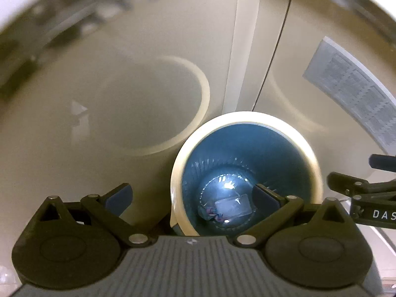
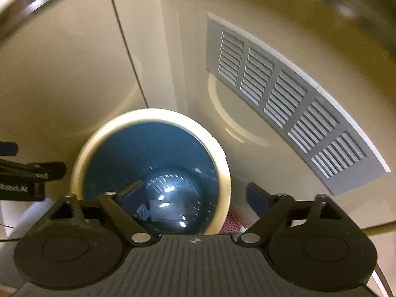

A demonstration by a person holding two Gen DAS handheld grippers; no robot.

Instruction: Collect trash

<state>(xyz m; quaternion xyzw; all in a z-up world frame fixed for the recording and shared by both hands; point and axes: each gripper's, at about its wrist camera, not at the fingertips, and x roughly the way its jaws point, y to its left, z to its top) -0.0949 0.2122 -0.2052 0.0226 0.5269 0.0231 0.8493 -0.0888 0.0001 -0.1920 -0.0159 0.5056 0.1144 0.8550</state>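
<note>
Glossy cream cabinet panels (image 2: 74, 69) behind, split by a dark vertical seam, mirroring a pale ring. Grey louvred vent grille (image 2: 292, 104) on the right panel, slats in five blocks. Round waste bin (image 1: 247, 121) with a smooth cream rim, lined with a crinkled blue plastic bag (image 2: 153, 148). Clear wrapper (image 1: 232, 208) and a small crumpled scrap lying at the bottom. Left gripper (image 1: 191, 195) spread wide, straddling the bin's rim. Right gripper (image 2: 195, 195) likewise wide, one finger over the opening, holding nothing.

One lined bin (image 1: 247, 148), two wrappers (image 1: 232, 209) inside (blurred), one vent (image 2: 297, 104).
</note>
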